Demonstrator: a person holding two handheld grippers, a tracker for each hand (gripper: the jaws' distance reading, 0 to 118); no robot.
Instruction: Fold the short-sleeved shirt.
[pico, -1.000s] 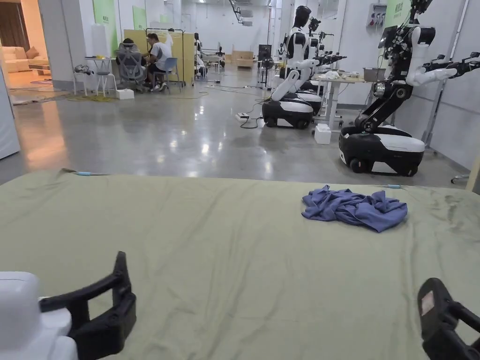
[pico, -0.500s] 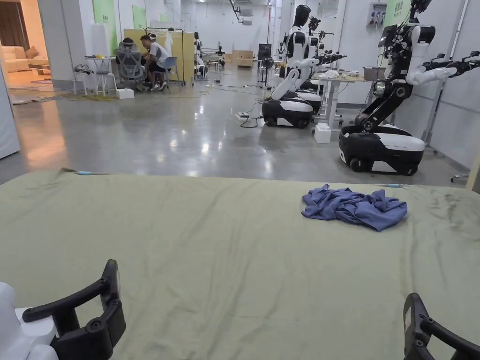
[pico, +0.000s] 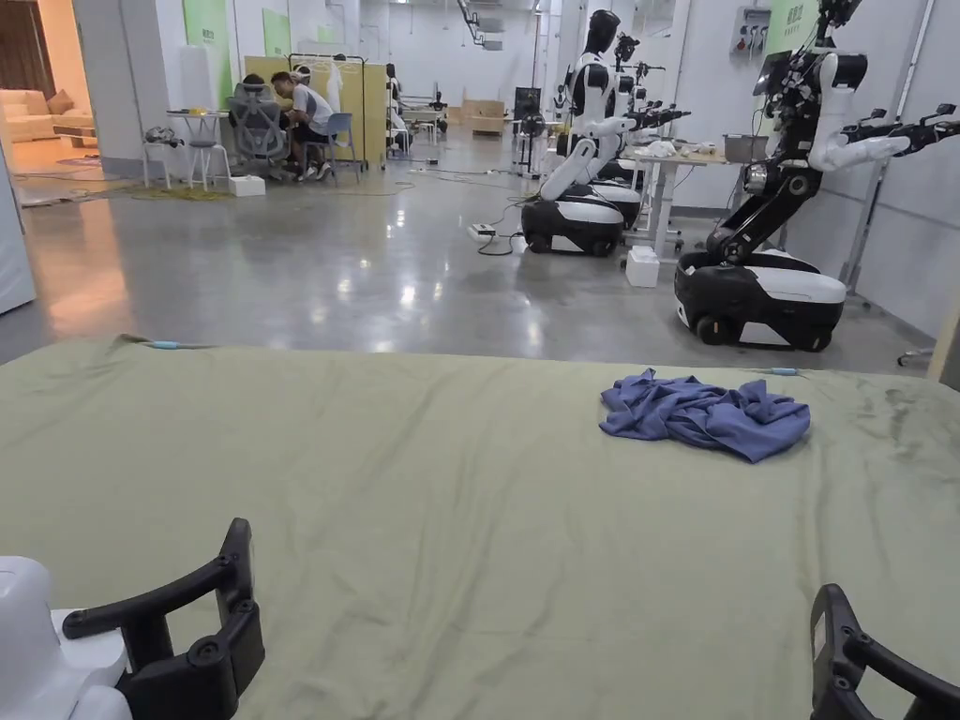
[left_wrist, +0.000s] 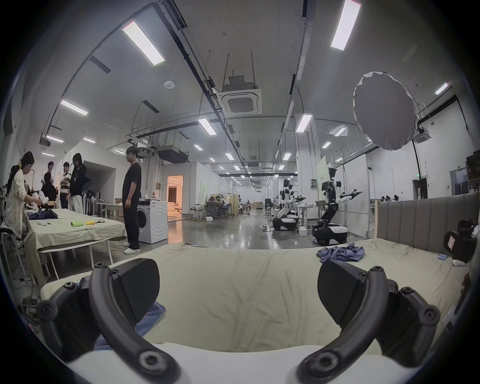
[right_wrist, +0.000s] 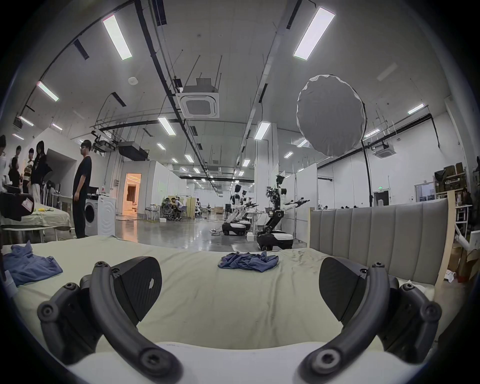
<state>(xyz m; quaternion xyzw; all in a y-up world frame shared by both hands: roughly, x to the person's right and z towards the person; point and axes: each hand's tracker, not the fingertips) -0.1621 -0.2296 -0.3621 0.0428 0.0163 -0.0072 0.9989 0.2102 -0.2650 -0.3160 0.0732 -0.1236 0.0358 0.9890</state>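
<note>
A blue short-sleeved shirt (pico: 705, 427) lies crumpled in a heap on the green bed sheet (pico: 422, 487), far right of centre; it also shows as the shirt (left_wrist: 340, 253) and the shirt (right_wrist: 248, 261). My left gripper (left_wrist: 239, 288) is open and holds nothing, low over the near left of the sheet; one black finger (pico: 236, 600) shows in the head view. My right gripper (right_wrist: 240, 285) is open and holds nothing, near the front right, pointing toward the shirt; one finger (pico: 830, 647) shows in the head view. Both are well short of the shirt.
A second blue cloth (right_wrist: 28, 265) lies on the sheet's left side, near the left gripper. A grey padded headboard (right_wrist: 376, 228) bounds the right side. Wheeled robots (pico: 759, 291) stand on the floor past the far edge. People (left_wrist: 130, 197) stand by another table at left.
The right gripper has sunk lower and a little left in the head view. The left gripper has barely shifted. The shirt lies as before.
</note>
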